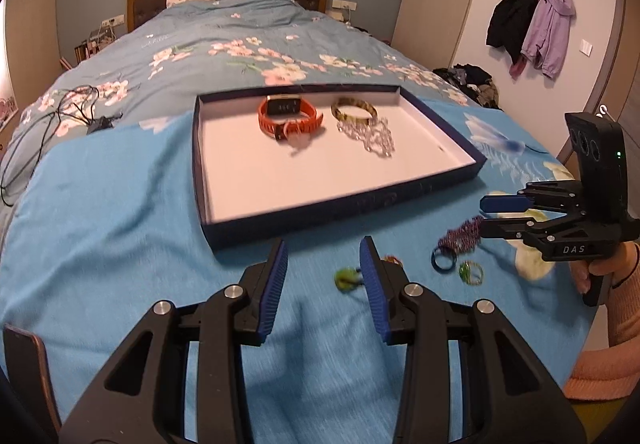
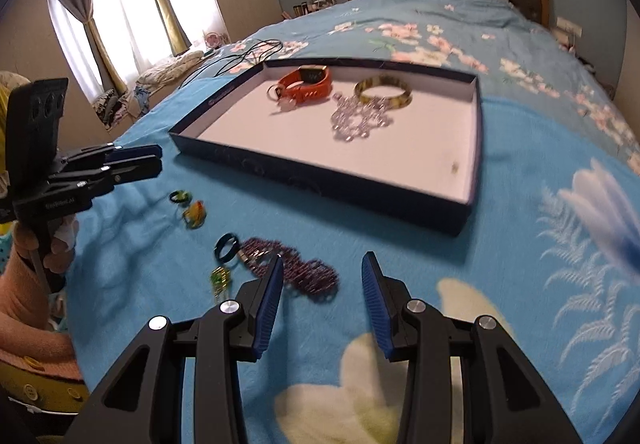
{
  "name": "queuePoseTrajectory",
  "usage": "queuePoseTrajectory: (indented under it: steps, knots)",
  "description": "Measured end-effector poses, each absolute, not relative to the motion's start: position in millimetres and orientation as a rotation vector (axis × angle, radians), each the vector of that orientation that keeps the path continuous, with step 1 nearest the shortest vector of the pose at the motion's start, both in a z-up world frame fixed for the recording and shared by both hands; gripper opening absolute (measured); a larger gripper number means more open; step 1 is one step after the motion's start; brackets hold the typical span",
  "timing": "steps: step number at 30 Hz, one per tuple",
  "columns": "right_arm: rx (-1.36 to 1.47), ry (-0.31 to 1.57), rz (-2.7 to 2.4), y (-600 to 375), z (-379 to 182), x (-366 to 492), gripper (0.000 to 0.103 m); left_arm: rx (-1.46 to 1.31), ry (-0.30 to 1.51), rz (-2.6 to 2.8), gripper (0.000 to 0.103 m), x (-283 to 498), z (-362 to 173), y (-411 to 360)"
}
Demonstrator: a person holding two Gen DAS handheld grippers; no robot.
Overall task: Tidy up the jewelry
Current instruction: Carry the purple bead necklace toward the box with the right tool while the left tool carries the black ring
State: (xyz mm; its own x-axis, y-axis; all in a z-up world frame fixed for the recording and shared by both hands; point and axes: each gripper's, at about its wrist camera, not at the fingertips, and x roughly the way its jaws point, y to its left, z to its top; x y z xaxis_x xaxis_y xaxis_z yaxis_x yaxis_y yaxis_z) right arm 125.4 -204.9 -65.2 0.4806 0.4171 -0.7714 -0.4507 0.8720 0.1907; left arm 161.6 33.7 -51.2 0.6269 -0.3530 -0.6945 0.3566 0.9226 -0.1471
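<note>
A dark blue tray [image 1: 344, 205] [image 2: 320, 191] with a white floor lies on the blue blanket. In it are an orange watch [image 1: 290, 115] [image 2: 308, 83], a yellow-green bangle [image 1: 354, 109] [image 2: 383, 91] and a crystal chain [image 1: 372, 135] [image 2: 356, 119]. On the blanket in front lie a purple beaded bracelet [image 1: 460, 236] [image 2: 296, 268], a black ring [image 1: 443, 259] [image 2: 227, 247], a green ring [image 1: 471, 272] [image 2: 220, 278], a yellow-green ring [image 1: 346, 278] [image 2: 195, 214] and another dark green ring [image 2: 179, 196]. My left gripper [image 1: 324, 276] [image 2: 156, 159] is open and empty. My right gripper [image 2: 323, 284] [image 1: 484, 213] is open, just above the purple bracelet.
A bed with a floral blue quilt [image 1: 224, 43] stretches behind. Black cables [image 1: 52, 111] lie on it at the left. Coats [image 1: 536, 23] hang on the right wall. A phone edge [image 1: 24, 364] shows at lower left.
</note>
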Motion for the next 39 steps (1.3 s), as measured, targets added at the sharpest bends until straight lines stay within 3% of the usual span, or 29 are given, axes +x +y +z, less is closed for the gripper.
queuePoseTrajectory:
  steps: [3, 6, 11, 21, 28, 39]
  knots:
    - [-0.059, 0.934, 0.524, -200, -69, 124, 0.037, 0.006, 0.807, -0.404, 0.037, 159, -55, 30]
    - [-0.060, 0.932, 0.528, -199, -69, 126, 0.014, 0.022, 0.802, -0.419, 0.037, 155, -55, 24]
    - [-0.061, 0.898, 0.526, -201, -61, 121, 0.007, 0.033, 0.795, -0.450, 0.037, 152, -53, 14]
    - [0.006, 0.797, 0.527, -213, -32, 115, 0.007, 0.125, 0.775, -0.576, 0.036, 143, -51, -27]
    - [0.018, 0.772, 0.528, -215, -24, 115, 0.007, 0.219, 0.839, -0.639, 0.027, 153, -69, -66]
    - [0.032, 0.760, 0.537, -217, -22, 115, 0.007, 0.252, 0.890, -0.646, 0.027, 168, -85, -81]
